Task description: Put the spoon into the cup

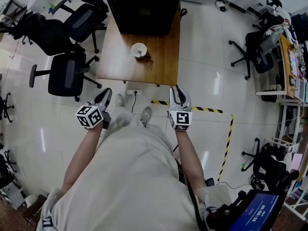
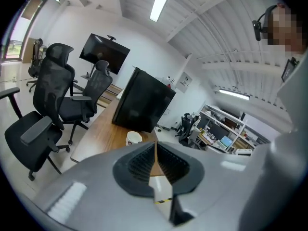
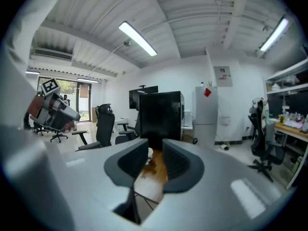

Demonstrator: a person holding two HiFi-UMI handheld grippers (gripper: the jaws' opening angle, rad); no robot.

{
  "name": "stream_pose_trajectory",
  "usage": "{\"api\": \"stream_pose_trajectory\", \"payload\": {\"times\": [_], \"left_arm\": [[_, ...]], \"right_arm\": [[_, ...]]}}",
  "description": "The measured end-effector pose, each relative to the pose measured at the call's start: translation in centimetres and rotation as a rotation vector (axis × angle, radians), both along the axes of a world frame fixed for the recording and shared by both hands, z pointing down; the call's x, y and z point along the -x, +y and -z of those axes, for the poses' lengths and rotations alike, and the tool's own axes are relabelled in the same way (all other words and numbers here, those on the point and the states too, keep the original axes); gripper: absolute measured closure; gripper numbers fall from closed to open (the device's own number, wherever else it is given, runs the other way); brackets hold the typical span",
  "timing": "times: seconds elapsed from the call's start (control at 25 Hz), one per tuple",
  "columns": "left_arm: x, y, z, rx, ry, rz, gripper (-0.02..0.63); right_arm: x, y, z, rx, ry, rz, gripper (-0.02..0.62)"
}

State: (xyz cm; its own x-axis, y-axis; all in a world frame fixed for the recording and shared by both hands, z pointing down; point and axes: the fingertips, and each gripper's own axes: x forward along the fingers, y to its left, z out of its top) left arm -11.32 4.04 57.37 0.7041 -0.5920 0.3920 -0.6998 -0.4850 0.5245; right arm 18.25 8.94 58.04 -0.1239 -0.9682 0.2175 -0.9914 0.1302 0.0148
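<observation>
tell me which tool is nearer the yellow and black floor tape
Right. In the head view the right tool hangs over the tape near the strip's left end; the left tool is well off to the left, beyond the person's shoes.

The table [image 1: 163, 61], upper centre, is matt brown wood. The pale floor tiles [image 1: 202, 42] gleam glossy; the cup [image 1: 138, 49] looks smooth.

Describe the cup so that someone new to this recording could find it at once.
On the brown wooden table ahead of the person, a big black box fills the far end. Nearer than that box stands the cup: small, round, white, the only pale thing on the tabletop.
</observation>
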Motion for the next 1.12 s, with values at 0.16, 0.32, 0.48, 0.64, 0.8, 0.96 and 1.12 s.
{"api": "stream_pose_trajectory", "payload": {"times": [0.16, 0.32, 0.48, 0.64, 0.8, 0.96, 1.12], "left_arm": [[0.3, 1.4, 1.0, 0.042, 0.066, -0.003, 0.606], [0.1, 1.3, 1.7, 0.036, 0.087, -0.039, 0.606], [-0.7, 2.0, 2.3, 0.056, 0.105, -0.113, 0.606], [0.5, 3.2, 2.8, 0.065, 0.115, -0.165, 0.606], [3.6, 4.0, 3.1, 0.129, 0.197, -0.157, 0.604], [6.4, 3.6, 4.2, 0.150, 0.266, -0.135, 0.605], [7.2, 3.9, 5.4, 0.144, 0.305, -0.164, 0.604]], "right_arm": [[1.5, 1.2, 1.6, -0.021, -0.009, -0.013, 0.523], [3.5, 1.8, 2.1, -0.024, -0.052, -0.032, 0.526], [6.2, 2.9, 1.7, 0.005, -0.124, -0.037, 0.531], [10.9, 3.2, 1.0, 0.042, -0.140, 0.010, 0.534], [14.9, 2.5, 0.3, 0.074, -0.148, 0.039, 0.540], [18.4, 1.7, 0.3, 0.089, -0.151, 0.069, 0.543], [21.0, 1.5, 0.7, 0.102, -0.155, 0.080, 0.546]]}}
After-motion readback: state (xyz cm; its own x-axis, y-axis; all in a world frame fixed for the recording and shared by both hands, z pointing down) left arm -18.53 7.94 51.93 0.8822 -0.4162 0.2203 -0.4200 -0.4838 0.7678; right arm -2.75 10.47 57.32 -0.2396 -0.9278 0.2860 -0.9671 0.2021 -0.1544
